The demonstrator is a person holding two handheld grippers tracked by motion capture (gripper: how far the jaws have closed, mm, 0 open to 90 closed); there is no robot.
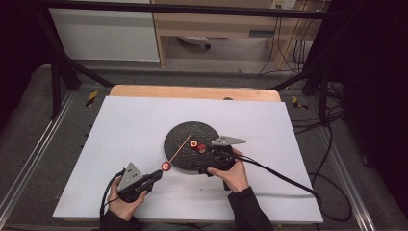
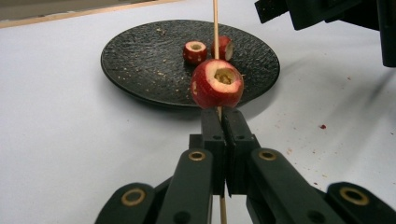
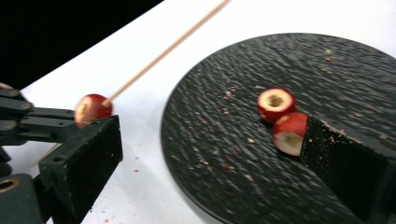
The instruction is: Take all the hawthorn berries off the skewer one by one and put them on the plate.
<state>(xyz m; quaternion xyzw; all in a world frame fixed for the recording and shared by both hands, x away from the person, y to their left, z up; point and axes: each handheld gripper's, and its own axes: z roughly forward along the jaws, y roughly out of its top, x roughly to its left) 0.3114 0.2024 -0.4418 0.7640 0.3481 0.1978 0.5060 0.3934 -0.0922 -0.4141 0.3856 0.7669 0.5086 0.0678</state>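
Note:
A thin wooden skewer (image 2: 215, 28) runs from my left gripper (image 2: 222, 116) out over a black round plate (image 2: 140, 60). The left jaws are shut on the skewer, and a cored red fruit (image 2: 217, 84) is threaded on it just past the fingertips. Two more cored red fruits (image 3: 275, 103) (image 3: 290, 133) lie side by side on the plate (image 3: 224, 140). My right gripper (image 3: 210, 140) stands open over the plate's near edge, and its right finger (image 3: 345, 168) is close beside the nearer fruit. In the high view the left gripper (image 1: 159, 172) is at the plate's lower left and the right gripper (image 1: 206, 158) at its lower right.
The plate (image 1: 178, 137) rests mid-table on a white sheet (image 1: 125, 125) over a wooden board. Crumbs and small red specks dot the plate and the sheet near it. Cables trail from both grippers toward the table's front and right side.

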